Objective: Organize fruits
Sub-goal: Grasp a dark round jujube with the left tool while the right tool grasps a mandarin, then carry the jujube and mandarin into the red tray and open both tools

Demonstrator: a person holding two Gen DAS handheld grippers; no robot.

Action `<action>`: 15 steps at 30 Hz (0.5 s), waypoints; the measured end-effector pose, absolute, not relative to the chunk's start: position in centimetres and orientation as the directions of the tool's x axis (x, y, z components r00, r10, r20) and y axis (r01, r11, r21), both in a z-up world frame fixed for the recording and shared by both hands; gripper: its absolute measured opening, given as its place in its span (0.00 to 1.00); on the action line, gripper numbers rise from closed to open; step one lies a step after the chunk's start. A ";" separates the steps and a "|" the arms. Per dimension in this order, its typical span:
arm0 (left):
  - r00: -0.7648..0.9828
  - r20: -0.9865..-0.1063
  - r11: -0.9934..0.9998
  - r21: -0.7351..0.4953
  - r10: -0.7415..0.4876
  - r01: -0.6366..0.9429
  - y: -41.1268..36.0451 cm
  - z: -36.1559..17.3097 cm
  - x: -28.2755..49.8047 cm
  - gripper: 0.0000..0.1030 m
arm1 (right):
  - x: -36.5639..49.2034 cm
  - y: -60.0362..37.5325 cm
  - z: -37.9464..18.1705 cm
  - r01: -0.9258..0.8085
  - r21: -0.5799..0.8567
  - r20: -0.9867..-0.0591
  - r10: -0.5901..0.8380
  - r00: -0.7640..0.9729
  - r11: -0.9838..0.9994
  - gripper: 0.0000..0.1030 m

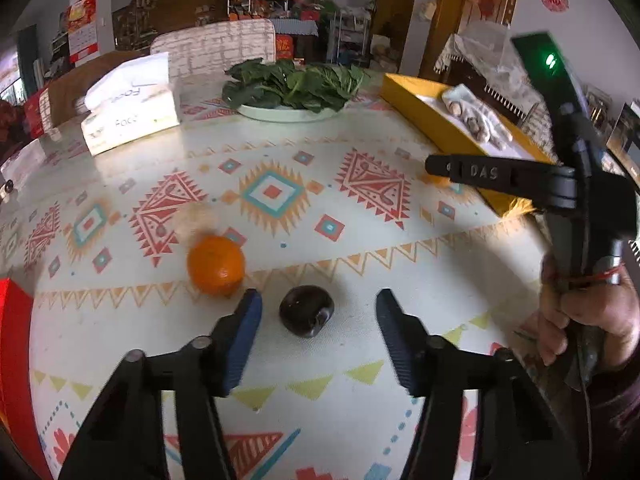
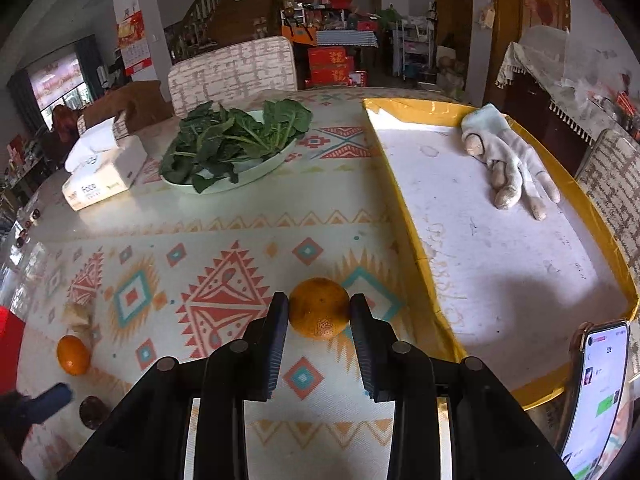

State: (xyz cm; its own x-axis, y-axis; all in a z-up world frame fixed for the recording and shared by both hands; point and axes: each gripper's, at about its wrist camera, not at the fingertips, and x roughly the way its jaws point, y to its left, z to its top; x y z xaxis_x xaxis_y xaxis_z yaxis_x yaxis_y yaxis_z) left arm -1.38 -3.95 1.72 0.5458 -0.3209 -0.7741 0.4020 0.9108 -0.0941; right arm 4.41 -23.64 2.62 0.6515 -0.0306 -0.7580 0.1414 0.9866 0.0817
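the right gripper [image 2: 319,312] clamps a mandarin orange [image 2: 319,307] beside the yellow tray [image 2: 404,216]; the left gripper [image 1: 319,312] spreads wide around a dark plum [image 1: 306,310].

A: Daylight seems to enter from the window [image 2: 60,80] at far left; it looks blown out, and the table [image 2: 224,248] shines pale near the tissue box [image 2: 105,168].

B: Shadows stay soft. A broad grey one lies across the white floor of the yellow tray [image 2: 520,276].

A: In the left wrist view the orange [image 1: 216,265] is smeared, and the pale lump behind it is blurred. The dark fruit [image 1: 306,310] shows small glints.

B: Both views bulge like a fisheye, with black corners; straight edges curve near the rim. The green lamp [image 1: 550,61] flares.
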 end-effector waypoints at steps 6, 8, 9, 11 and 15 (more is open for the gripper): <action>0.560 -0.770 0.926 -0.107 -0.307 0.361 -2.8 1.5 -1.5 0.25 | 4.1 -22.5 3.0 0.106 0.076 -0.746 -0.014 0.666 0.991 0.34; 0.581 -0.752 0.932 -0.122 -0.311 0.342 -1.8 2.2 -2.0 0.25 | 3.9 -22.2 3.3 0.090 0.088 -0.739 0.005 0.674 0.992 0.34; 0.589 -0.742 0.933 -0.139 -0.320 0.331 -1.0 2.7 -2.4 0.25 | 3.9 -22.1 3.4 0.078 0.102 -0.734 0.022 0.679 0.992 0.34; 0.617 -0.719 0.940 -0.155 -0.319 0.305 0.7 3.7 -3.3 0.25 | 3.6 -21.9 3.7 0.043 0.142 -0.721 0.073 0.689 0.989 0.34; 0.673 -0.676 0.954 -0.219 -0.301 0.207 6.2 5.8 -5.6 0.25 | 3.1 -21.4 4.2 -0.044 0.255 -0.687 0.213 0.695 0.966 0.34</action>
